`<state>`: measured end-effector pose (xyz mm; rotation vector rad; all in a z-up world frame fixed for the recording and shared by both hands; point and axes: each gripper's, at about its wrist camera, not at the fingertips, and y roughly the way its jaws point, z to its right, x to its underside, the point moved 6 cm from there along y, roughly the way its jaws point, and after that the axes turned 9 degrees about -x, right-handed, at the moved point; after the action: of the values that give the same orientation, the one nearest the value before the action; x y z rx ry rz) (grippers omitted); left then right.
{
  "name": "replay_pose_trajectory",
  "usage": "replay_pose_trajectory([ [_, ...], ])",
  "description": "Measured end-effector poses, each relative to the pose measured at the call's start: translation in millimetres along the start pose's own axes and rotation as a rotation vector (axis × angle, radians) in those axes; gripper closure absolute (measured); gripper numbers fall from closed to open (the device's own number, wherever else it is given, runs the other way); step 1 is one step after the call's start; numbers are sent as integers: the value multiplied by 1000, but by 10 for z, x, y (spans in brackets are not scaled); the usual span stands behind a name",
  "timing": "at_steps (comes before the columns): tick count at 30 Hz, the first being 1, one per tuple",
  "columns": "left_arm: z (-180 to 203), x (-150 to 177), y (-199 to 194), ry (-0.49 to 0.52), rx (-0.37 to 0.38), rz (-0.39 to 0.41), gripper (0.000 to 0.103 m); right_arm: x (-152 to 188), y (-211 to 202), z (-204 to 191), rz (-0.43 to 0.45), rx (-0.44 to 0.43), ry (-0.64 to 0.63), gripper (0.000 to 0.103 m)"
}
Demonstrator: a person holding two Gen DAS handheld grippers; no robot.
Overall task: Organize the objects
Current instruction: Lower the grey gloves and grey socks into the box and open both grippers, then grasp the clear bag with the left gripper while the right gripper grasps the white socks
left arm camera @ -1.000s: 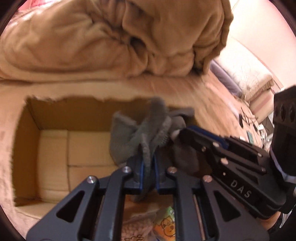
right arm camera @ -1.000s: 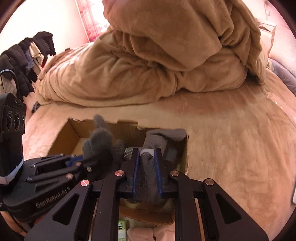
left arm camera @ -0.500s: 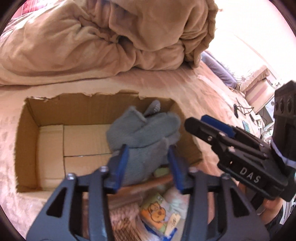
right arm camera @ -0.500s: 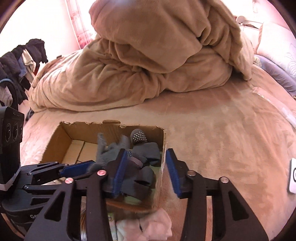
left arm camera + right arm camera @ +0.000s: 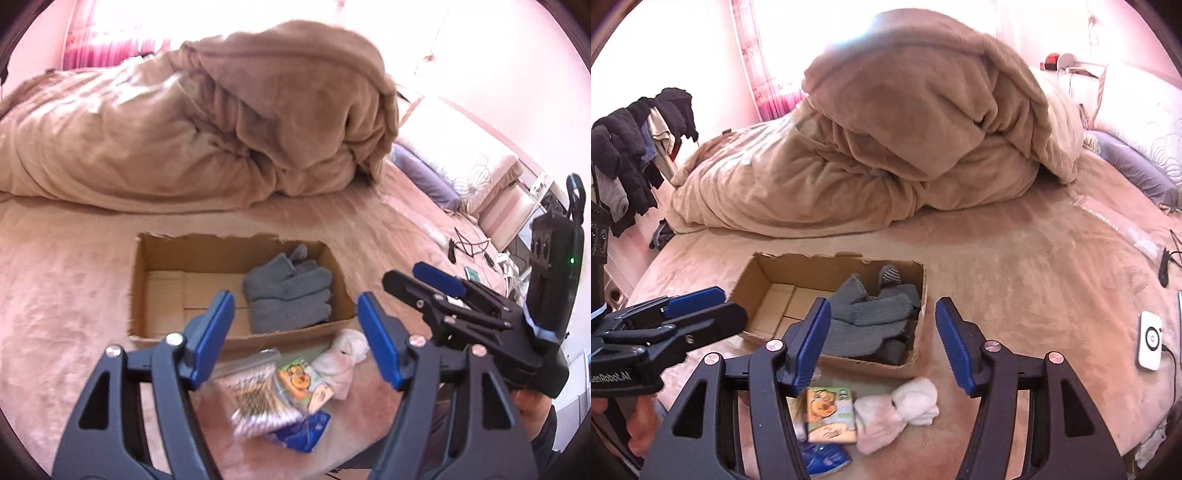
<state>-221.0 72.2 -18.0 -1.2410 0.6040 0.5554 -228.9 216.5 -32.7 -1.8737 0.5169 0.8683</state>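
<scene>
Left tongs (image 5: 295,332): I read them spread wide, blue pads well apart, nothing between them and touching nothing. They hang above the near edge of the cardboard box (image 5: 147,280) and the loose items in front of it.

Right tongs (image 5: 881,339): same, wide apart, empty, no contact. From the left wrist view I also see the right tongs (image 5: 421,280) side-on, off to the right of the box, above the bed (image 5: 66,295).

Grey socks (image 5: 864,321): lying in the right half of the box, bunched against its right wall. Looks like more than one piece, one with a dotted sole sticking up at the back; I can't give an exact count. Left half of the box shows bare cardboard floor.

Count on the bed, just in front of the box:
- 1 box
- 1 white-pink sock bundle (image 5: 897,413), just beside the box's near right corner
- 1 cartoon-print packet (image 5: 831,413), touching the bundle's left side
- 1 clear bag of striped sticks (image 5: 258,402), blurred, contents unclear
- 1 blue packet (image 5: 303,432), partly under the others

Behind the box: 1 heaped tan duvet (image 5: 905,140), well apart from it.
</scene>
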Motion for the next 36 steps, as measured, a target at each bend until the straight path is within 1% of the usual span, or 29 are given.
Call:
replay_pose_trajectory([
  [4, -97, 40, -354, -11, -27, 45, 29, -9, -221, -138, 26, 3, -20, 40],
  [7, -172, 96, -540, -18, -46, 65, 29, 3, -381, -242, 39, -2, -35, 39],
  [14, -314, 289, -803, -29, -83, 85, 29, 69, -681, -446, 66, -10, -62, 38],
  [18, -381, 407, -865, -39, -100, 85, 29, 117, -826, -528, 80, -15, -75, 38],
  [24, -434, 664, -766, -37, -130, 58, 29, 244, -925, -586, 87, -25, -86, 37],
  [29, -473, 866, -578, -41, -145, 20, 29, 431, -811, -536, 50, -21, -80, 37],
  [36, -547, 1037, -299, -43, -158, -20, 29, 702, -571, -382, -8, -17, -45, 37],
])
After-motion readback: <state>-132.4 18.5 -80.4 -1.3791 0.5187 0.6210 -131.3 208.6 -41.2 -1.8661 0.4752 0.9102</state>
